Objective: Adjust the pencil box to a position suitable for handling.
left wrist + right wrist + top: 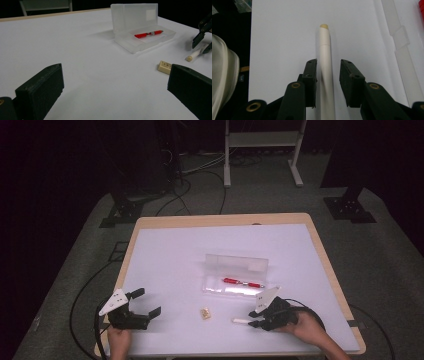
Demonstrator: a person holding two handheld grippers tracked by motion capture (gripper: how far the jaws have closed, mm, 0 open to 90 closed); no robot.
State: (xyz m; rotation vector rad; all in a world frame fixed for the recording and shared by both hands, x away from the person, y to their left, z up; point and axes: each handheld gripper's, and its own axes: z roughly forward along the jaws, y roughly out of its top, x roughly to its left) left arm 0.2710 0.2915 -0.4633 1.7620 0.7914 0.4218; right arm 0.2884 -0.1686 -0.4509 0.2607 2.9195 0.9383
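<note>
A white pen (324, 42) with a yellowish tip lies on the white table top (175, 260), near the front right. My right gripper (328, 67) straddles it, jaws open with a narrow gap at each side; from above, the right gripper (253, 319) sits at the white pen's (240, 321) right end. A clear pencil case (235, 265) stands open mid-table with a red pen (242, 282) inside. A small tan eraser (205, 313) lies in front of it. My left gripper (148, 302) hovers wide open at the front left, with nothing between its jaws.
In the left gripper view, the left gripper (115, 77) faces the case (135, 17), the red pen (147, 34) and the eraser (165, 67). Beyond the table's wooden edge (220, 219) stand a metal frame (262, 150) and floor cables (175, 195).
</note>
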